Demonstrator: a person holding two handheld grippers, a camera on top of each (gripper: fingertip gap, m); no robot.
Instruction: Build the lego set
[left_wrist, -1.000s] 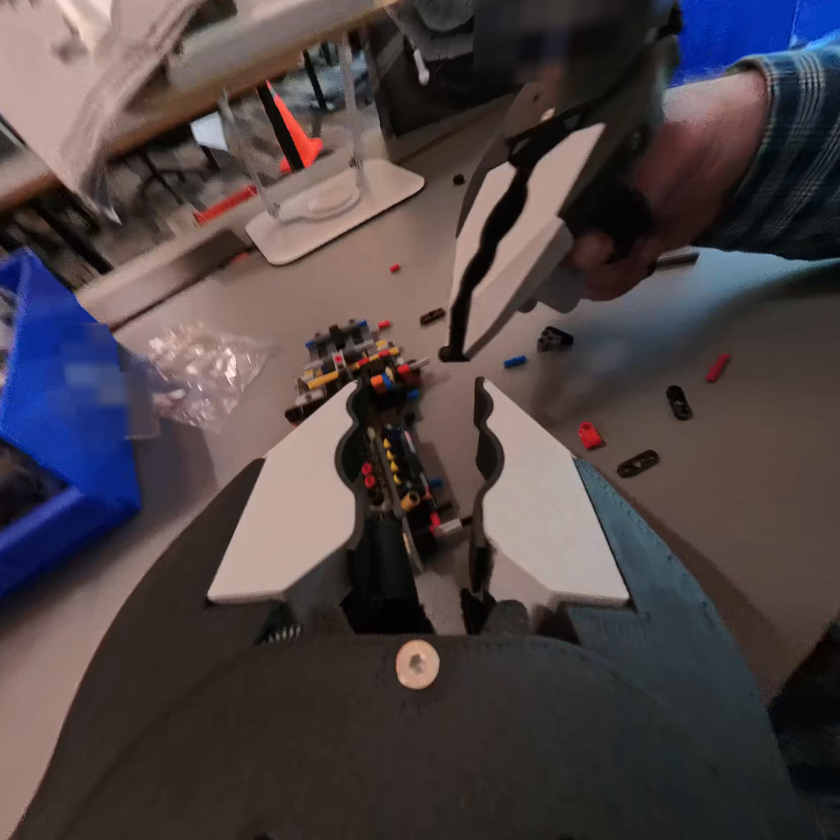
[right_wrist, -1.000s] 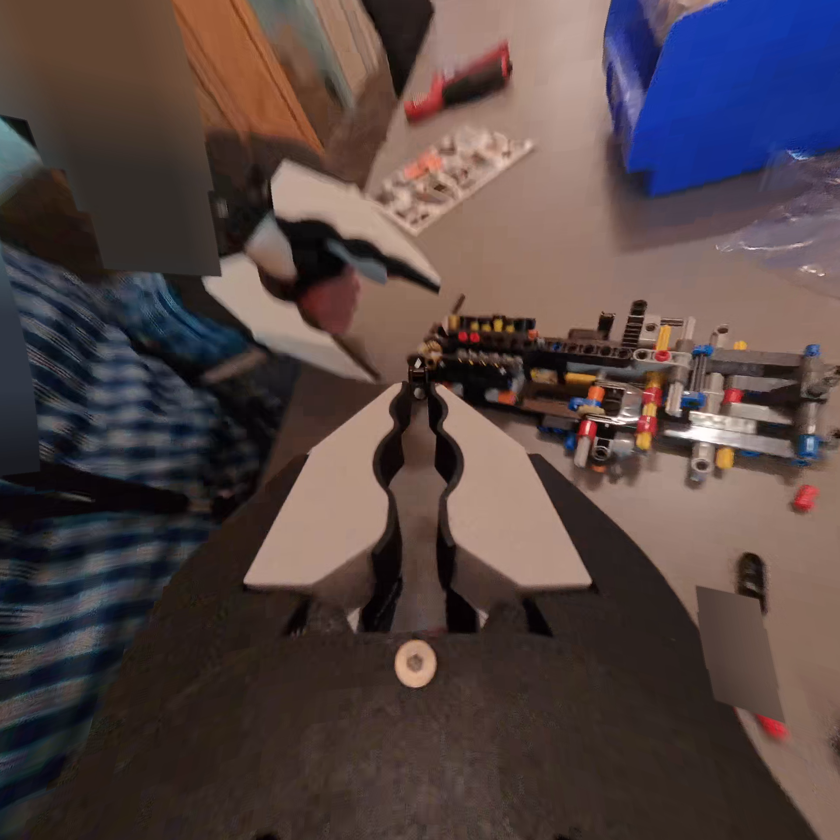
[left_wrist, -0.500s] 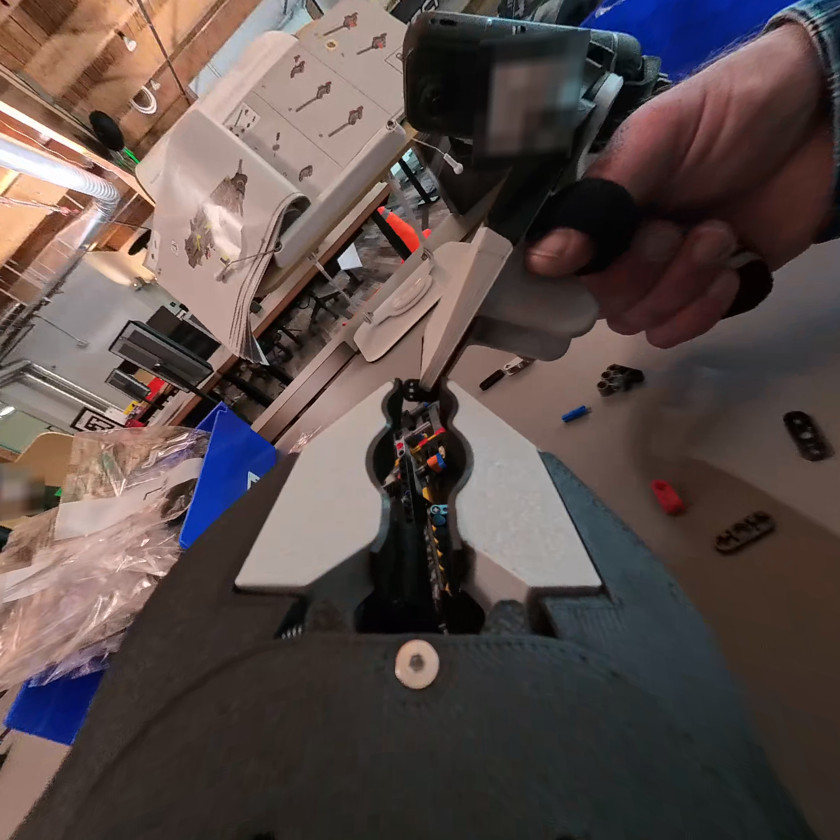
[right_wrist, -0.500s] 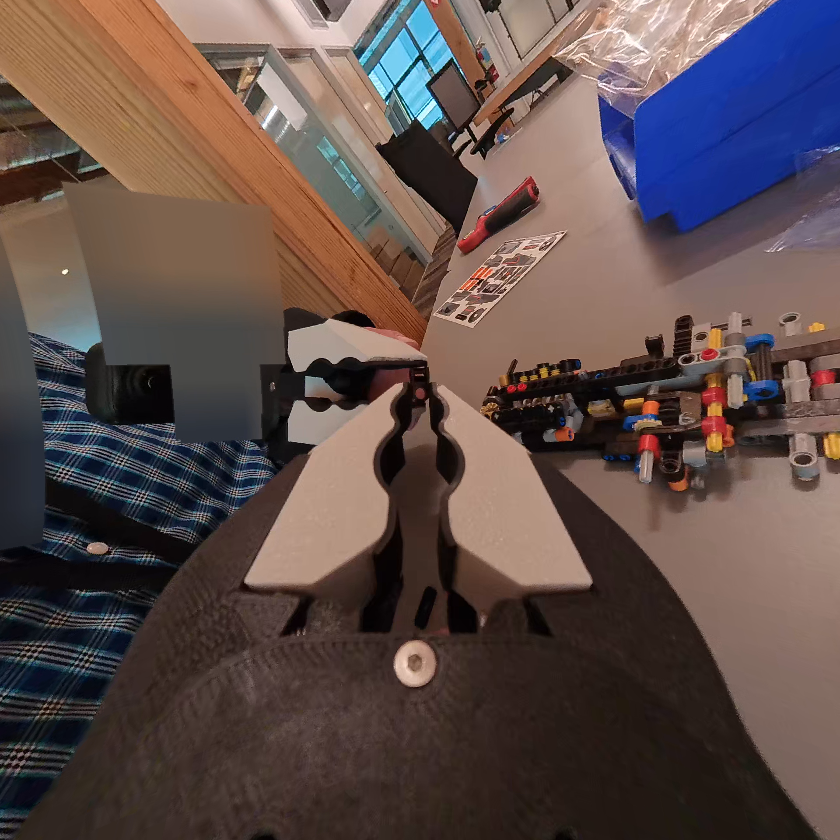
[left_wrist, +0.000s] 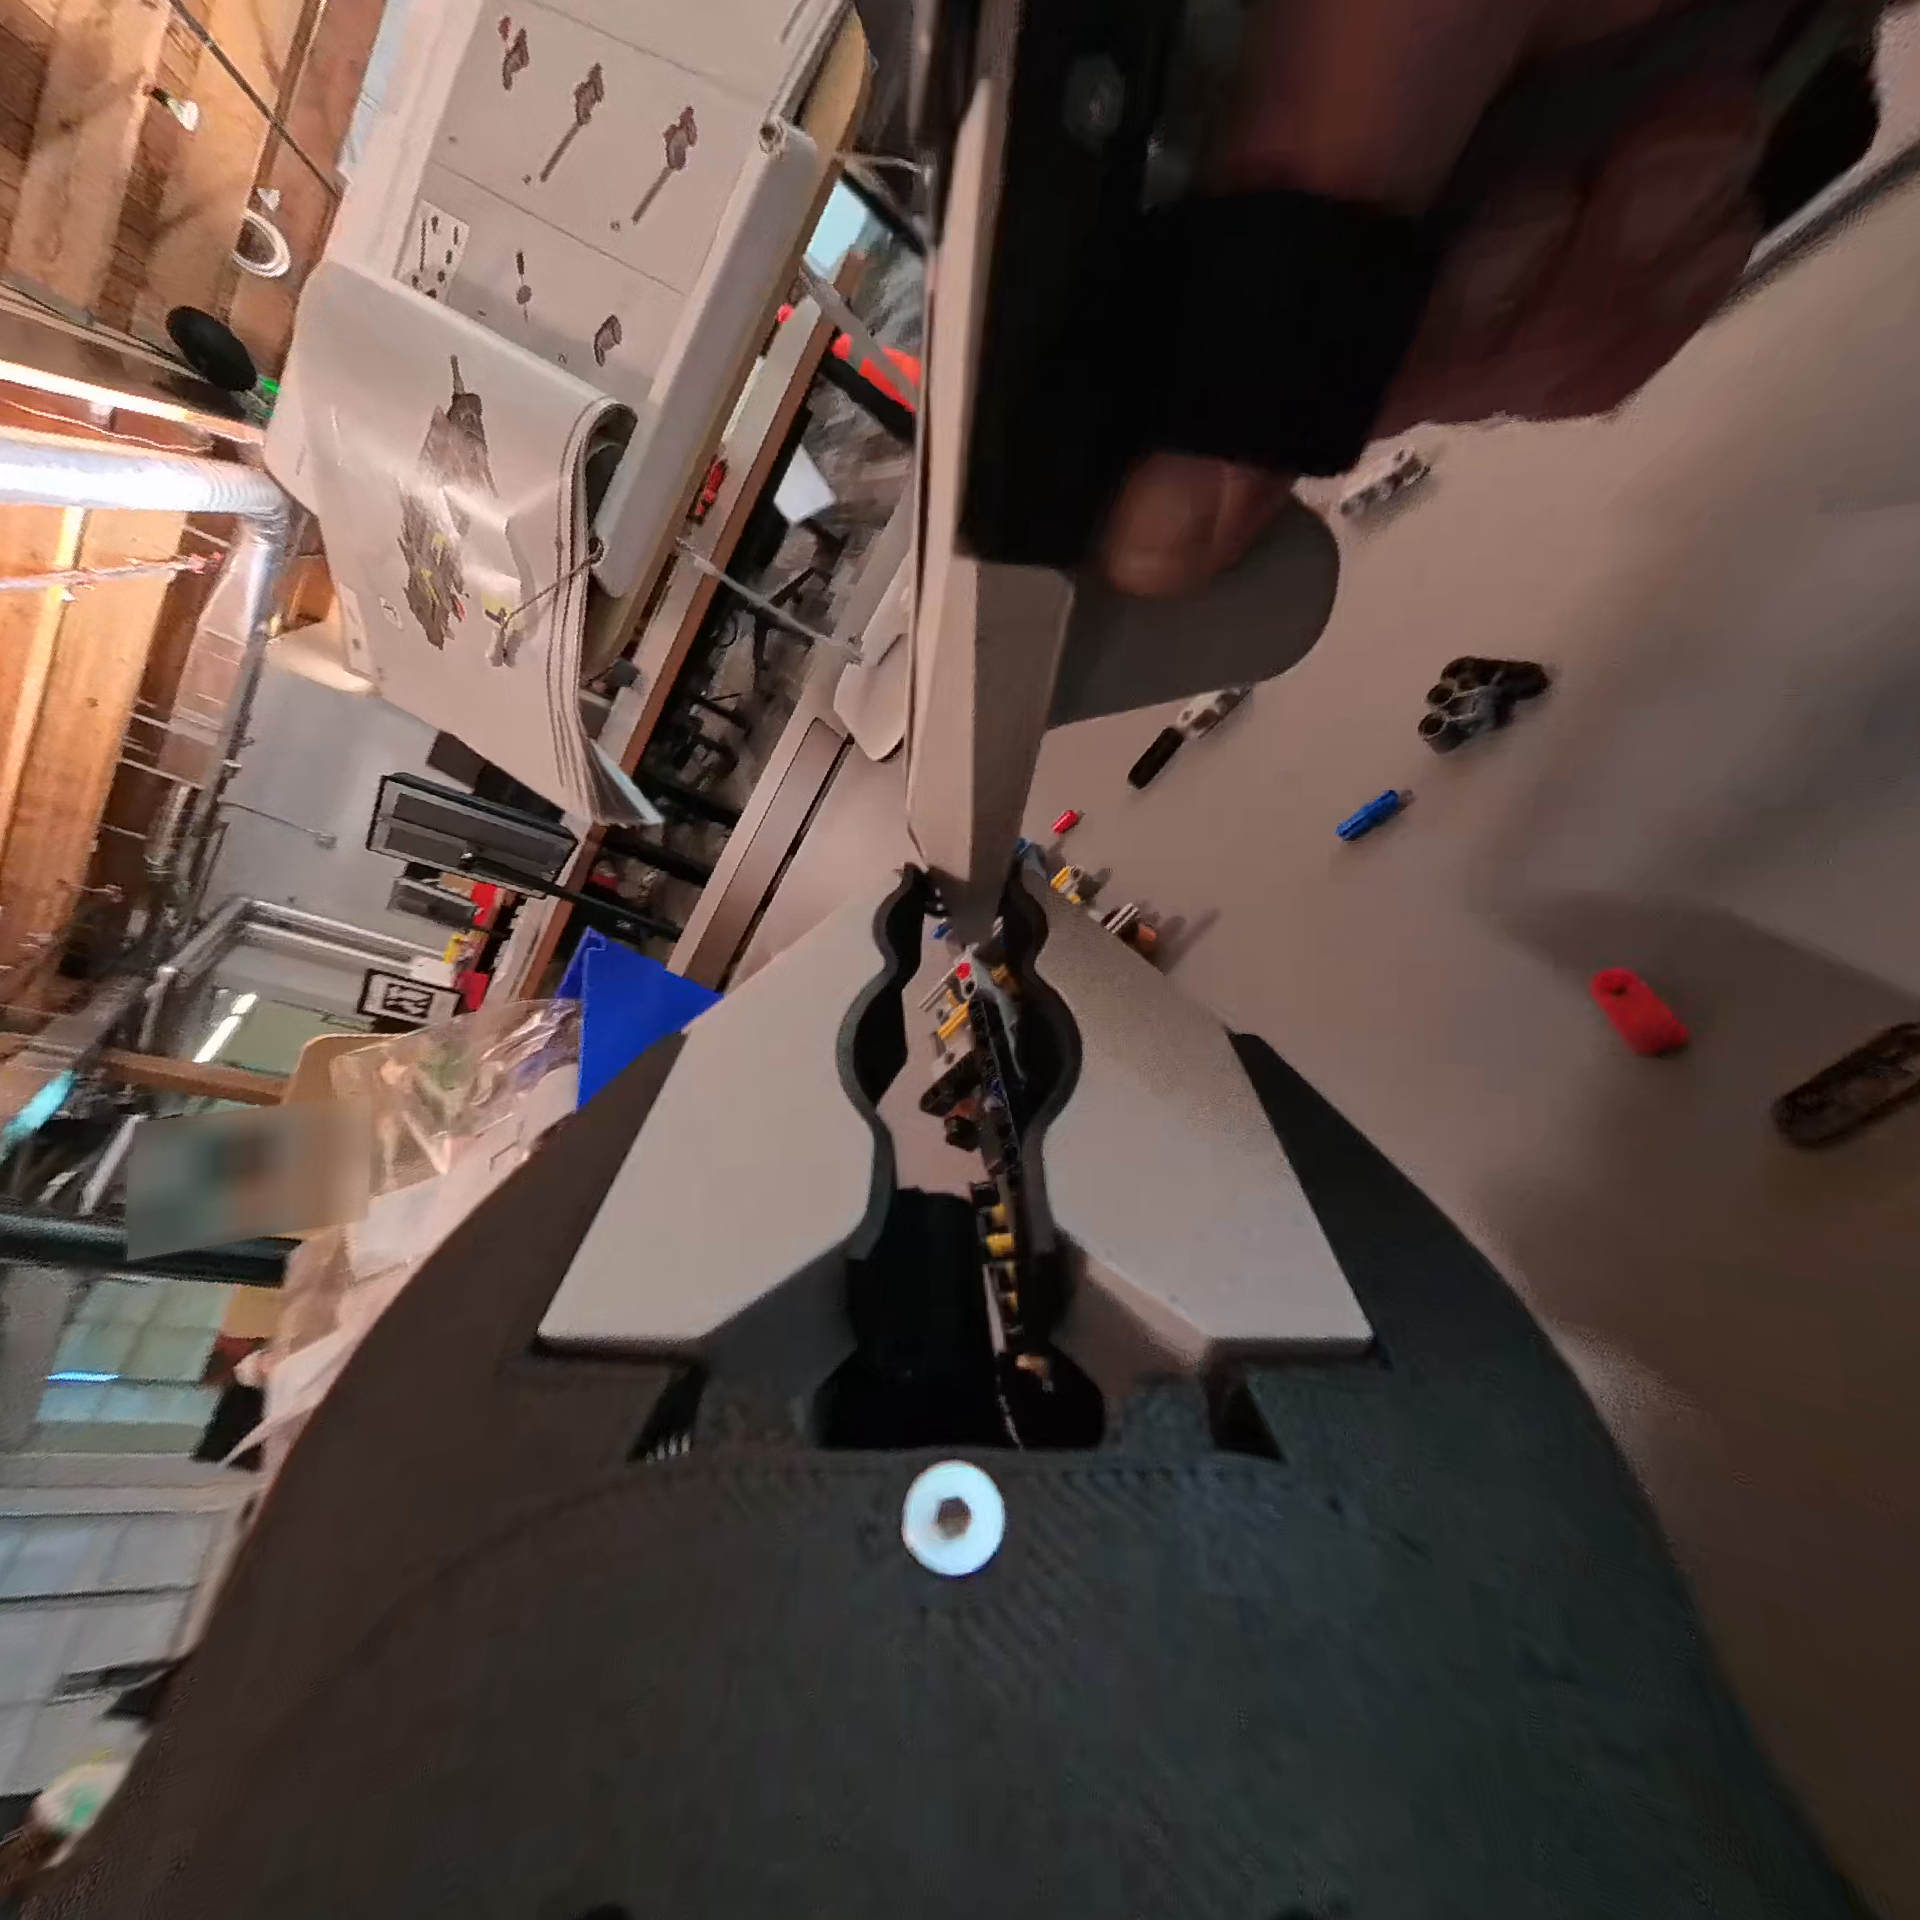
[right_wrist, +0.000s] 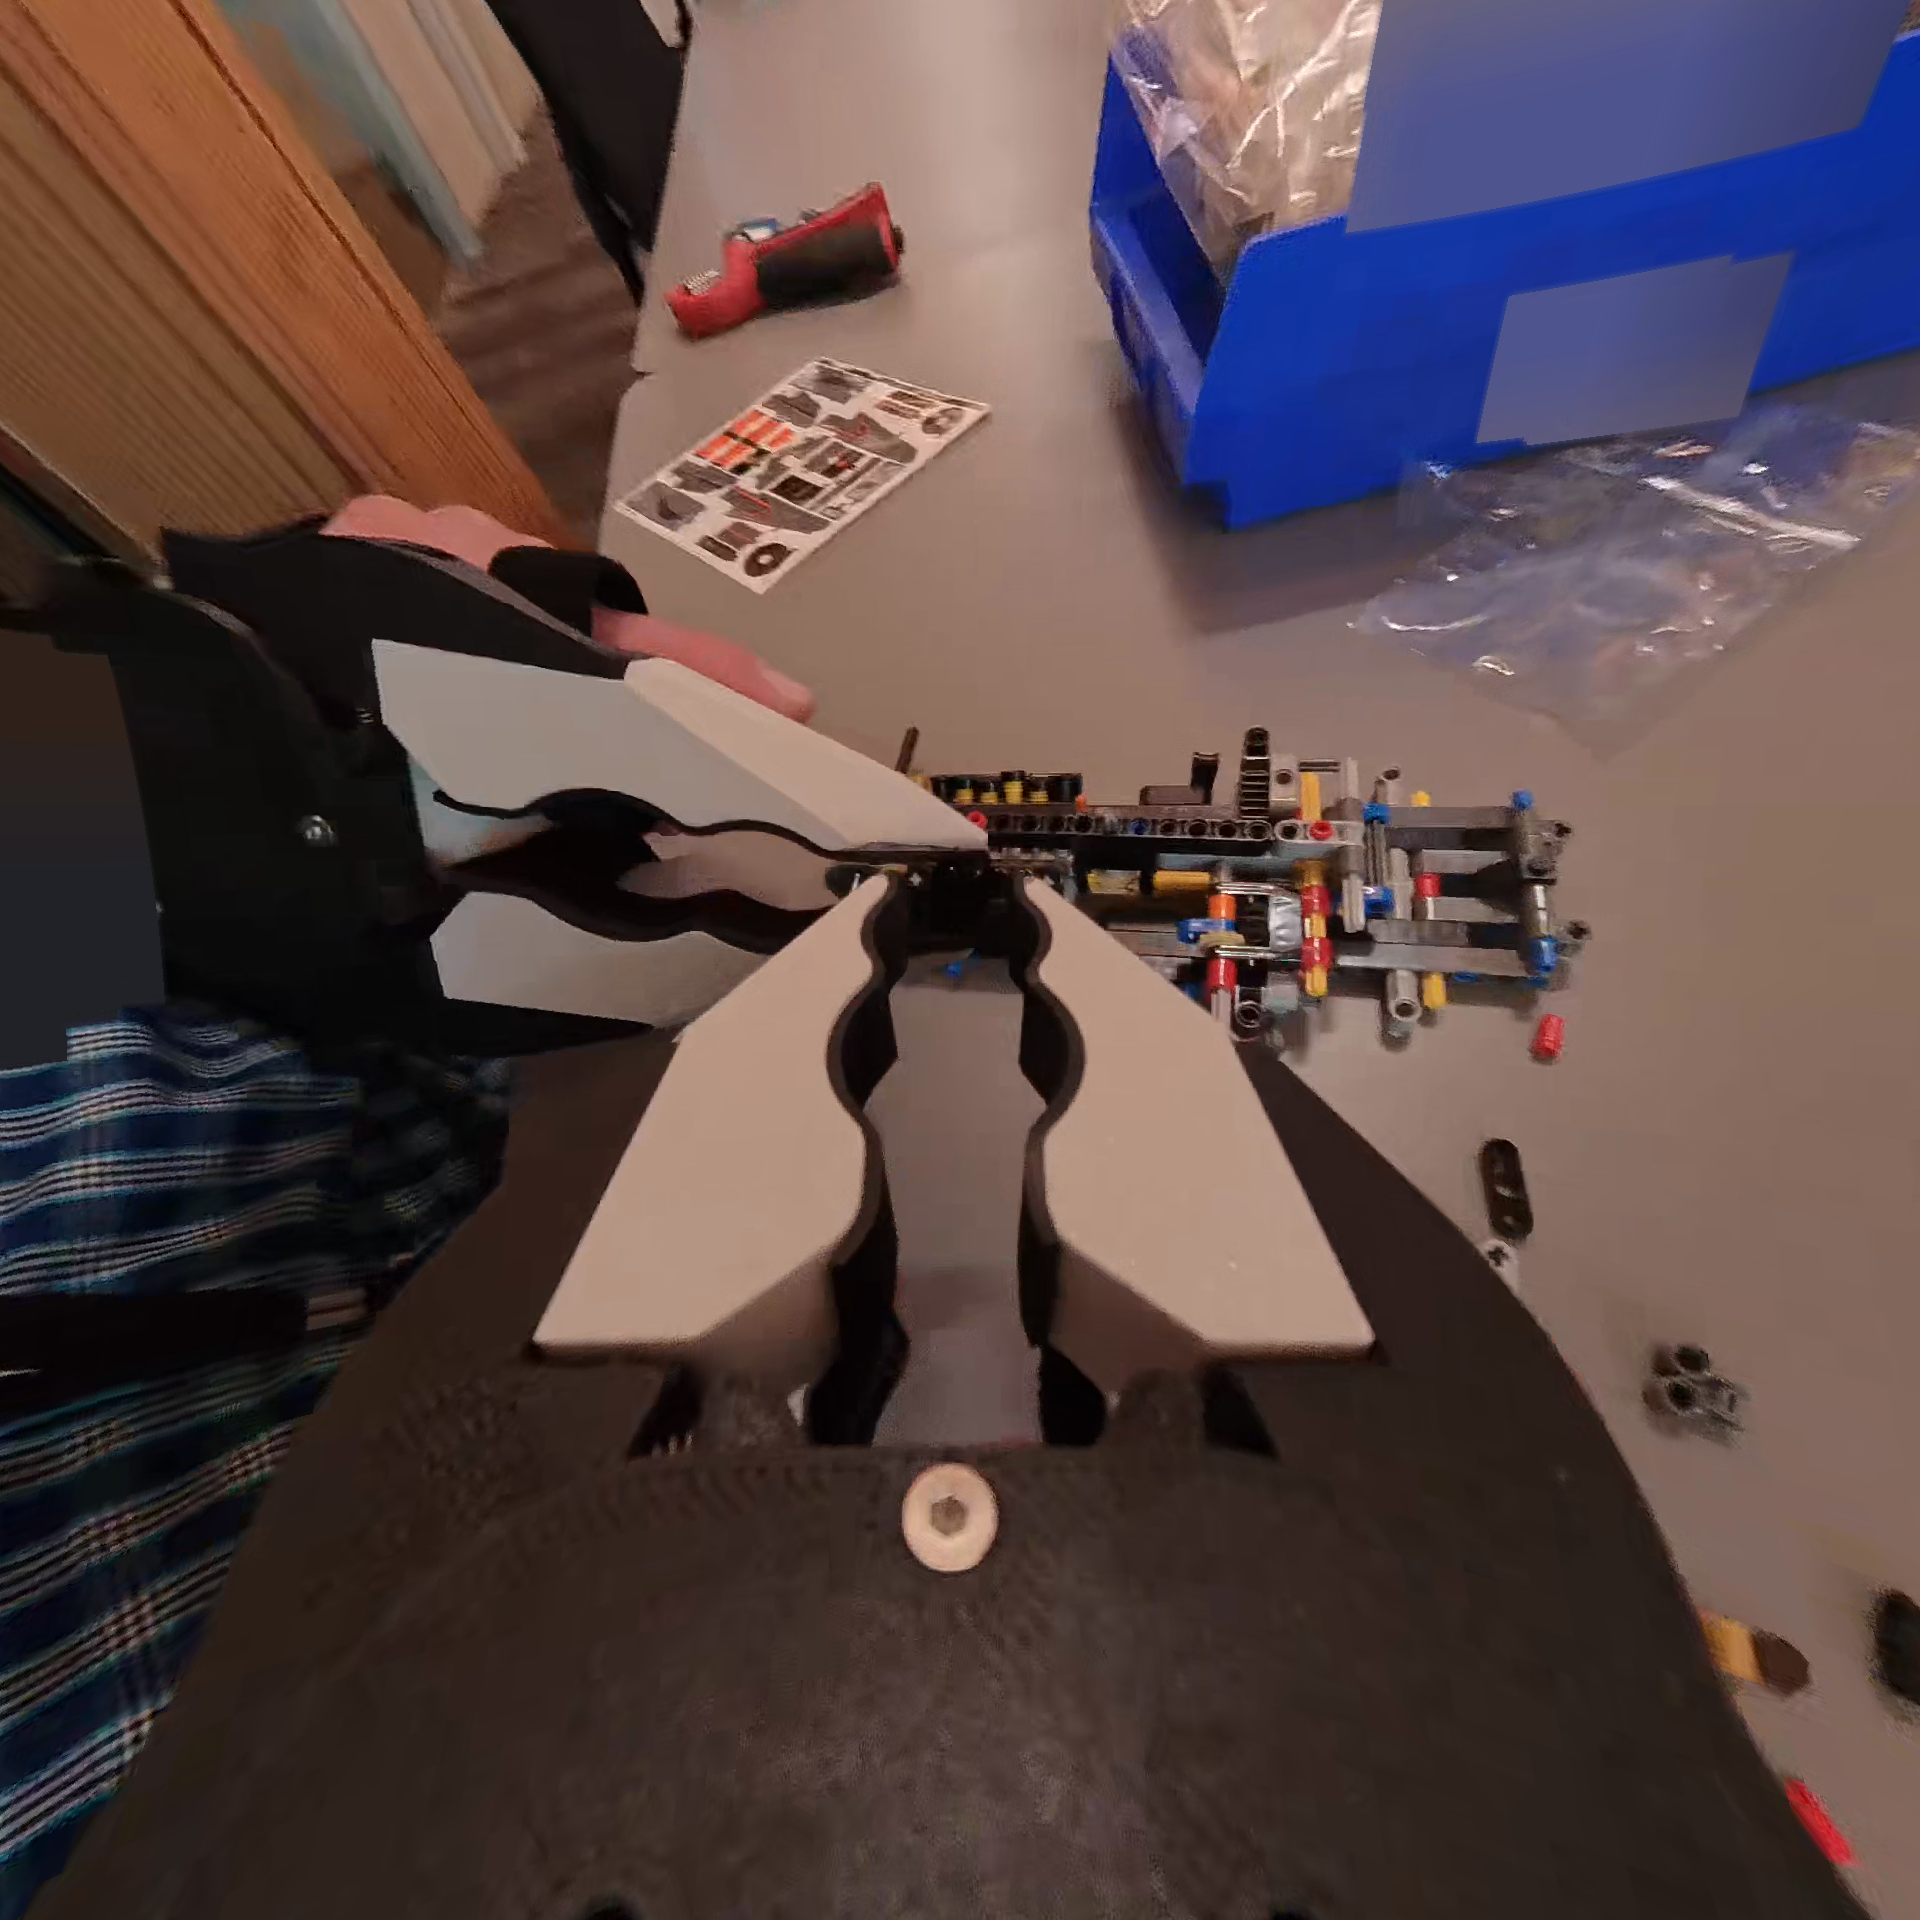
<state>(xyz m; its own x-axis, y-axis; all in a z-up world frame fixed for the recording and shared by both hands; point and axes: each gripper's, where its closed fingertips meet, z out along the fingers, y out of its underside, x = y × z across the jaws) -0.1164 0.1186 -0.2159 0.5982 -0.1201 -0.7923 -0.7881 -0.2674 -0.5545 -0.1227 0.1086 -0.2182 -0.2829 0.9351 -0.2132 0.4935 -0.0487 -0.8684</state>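
The lego assembly (right_wrist: 1299, 894), a long black frame with red, yellow and blue pins, lies on the grey table (right_wrist: 1039, 644). My left gripper (right_wrist: 961, 847) comes in from the left and is shut on the assembly's near end. In the left wrist view the assembly (left_wrist: 982, 1081) runs edge-on between the left gripper's (left_wrist: 966, 894) jaws. My right gripper (right_wrist: 954, 899) has its jaws a little apart, either side of the black end of the assembly, just below the left gripper's tips. One of its fingers (left_wrist: 977, 727) reaches down to the left gripper's tips.
A blue bin (right_wrist: 1455, 343) and a clear plastic bag (right_wrist: 1642, 540) are behind the assembly. A sticker sheet (right_wrist: 800, 468) and a red-and-black tool (right_wrist: 790, 260) lie far left. Loose parts lie around: red (left_wrist: 1636, 1008), blue (left_wrist: 1366, 816), black (right_wrist: 1504, 1190). An instruction booklet (left_wrist: 499, 312) stands behind.
The left gripper closed on the assembly's end and tilted. The right gripper, shut on a small part before, moved to that same end and its jaws parted.
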